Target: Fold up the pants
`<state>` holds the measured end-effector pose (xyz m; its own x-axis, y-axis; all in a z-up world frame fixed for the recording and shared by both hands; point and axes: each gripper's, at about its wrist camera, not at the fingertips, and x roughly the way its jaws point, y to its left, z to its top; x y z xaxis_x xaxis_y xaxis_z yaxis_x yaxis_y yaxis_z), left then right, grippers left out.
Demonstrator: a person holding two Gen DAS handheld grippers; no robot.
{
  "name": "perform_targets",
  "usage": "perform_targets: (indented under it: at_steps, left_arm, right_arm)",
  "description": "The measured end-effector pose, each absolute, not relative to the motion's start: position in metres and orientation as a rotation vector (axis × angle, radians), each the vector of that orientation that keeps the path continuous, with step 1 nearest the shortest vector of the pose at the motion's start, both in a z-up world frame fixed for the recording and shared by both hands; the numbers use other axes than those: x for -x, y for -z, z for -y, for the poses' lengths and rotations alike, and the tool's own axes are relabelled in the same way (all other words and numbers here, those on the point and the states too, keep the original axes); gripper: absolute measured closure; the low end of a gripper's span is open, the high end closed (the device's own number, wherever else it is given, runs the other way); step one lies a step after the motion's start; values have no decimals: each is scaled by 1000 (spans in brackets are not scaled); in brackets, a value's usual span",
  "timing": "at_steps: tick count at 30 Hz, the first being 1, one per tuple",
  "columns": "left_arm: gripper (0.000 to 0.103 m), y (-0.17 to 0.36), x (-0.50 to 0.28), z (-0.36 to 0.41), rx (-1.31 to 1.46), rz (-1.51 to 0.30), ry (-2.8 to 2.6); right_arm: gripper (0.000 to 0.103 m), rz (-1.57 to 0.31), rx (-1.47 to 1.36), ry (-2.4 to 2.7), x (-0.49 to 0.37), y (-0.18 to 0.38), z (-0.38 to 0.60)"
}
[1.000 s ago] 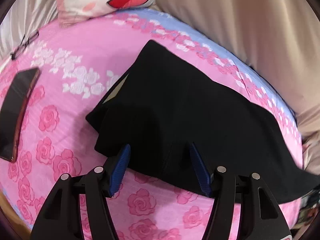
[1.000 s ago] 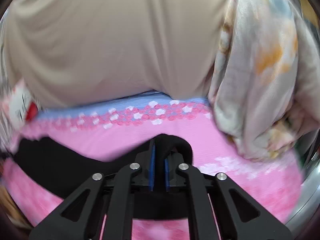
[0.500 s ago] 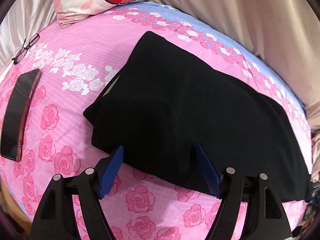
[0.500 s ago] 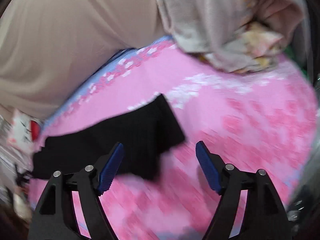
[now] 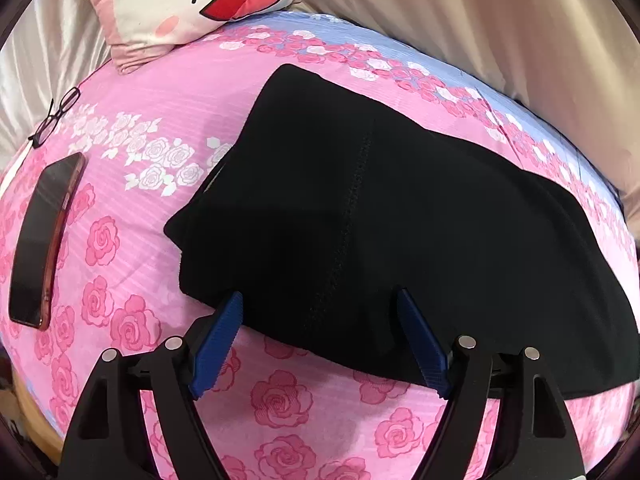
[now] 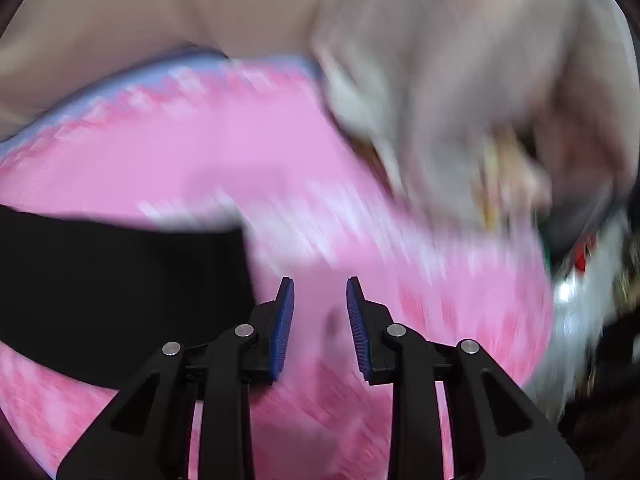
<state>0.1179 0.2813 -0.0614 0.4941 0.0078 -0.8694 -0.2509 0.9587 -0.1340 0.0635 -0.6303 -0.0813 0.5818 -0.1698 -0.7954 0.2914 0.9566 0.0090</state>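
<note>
Jaws of right gripper (image 6: 320, 312) narrowed since, off pants (image 6: 120, 288).

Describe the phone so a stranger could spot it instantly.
Start at the pink rose-print bedsheet, left of the black pants. Below the eyeglasses, near the sheet's left edge, lies the phone: the only flat, glossy dark slab there, with a reddish rim.

You're looking at a bed (image 5: 168, 120) under a pink rose-print sheet. Black pants (image 5: 380, 216) lie flat across its middle. At nine o'clock lies a dark phone (image 5: 44, 240), glasses (image 5: 56, 116) at ten, and a cartoon-face pillow (image 5: 192, 0) at eleven. A pale crumpled blanket (image 6: 460, 100), blurred, sits at the right end.
</note>
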Motion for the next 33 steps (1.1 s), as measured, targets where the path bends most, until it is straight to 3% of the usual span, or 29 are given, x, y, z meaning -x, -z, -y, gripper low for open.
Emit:
perform_targets:
  at_steps: [2,4,6,14,15,17,18,20,22,24,27,29,30,31,33]
  left_arm:
    - [26,62,-118,-280,250,-1047,-161]
    - [22,62,-120,-280,260,-1049,-159]
    - [20,62,-121,-279,270,-1044,-163]
    - [17,64,-118,-278,258,-1021,-142]
    - [17,64,-118,-280,265,-1016,-136]
    - [17,63,-116,-284,280,-1002,-135]
    - [20,62,-116,-284,282,-996,-144]
    - [32,61,-111,-289,290,-980,-160]
    - [32,61,-105,-294,283,-977,-143]
    - [33,60,-97,-302,318,-978,-128]
    - [33,57,-86,-319,442,-970,-109]
    - [28,58,-80,-338,571,-948,-109]
    - [28,61,-78,-348,641,-935,-124]
    - [28,65,-78,-355,701,-925,-121]
    - [27,68,-80,-365,770,-884,-107]
  right_arm:
    - [74,-853,-220,240,-45,76,632]
    - [49,-801,-272,193,-35,68,625]
    - [33,-783,-286,161,-35,65,614]
    - [32,-882,-300,127,-87,89,585]
    - [33,-873,-303,122,-96,87,583]
    - [67,-867,-281,133,-111,82,576]
    - [90,-832,-246,148,-114,68,570]
    - [93,-724,-221,148,-106,42,565]
    - [88,-725,-137,255,-104,40,570]
    - [84,-850,-34,468,-109,64,582]
    - [84,-803,-105,468,-83,60,572]
    - [62,-732,-145,386,-67,47,543]
    - [33,-706,-136,356,-64,42,527]
    - [17,-675,-113,320,-63,36,506]
    - [18,-651,-47,218,-69,28,456]
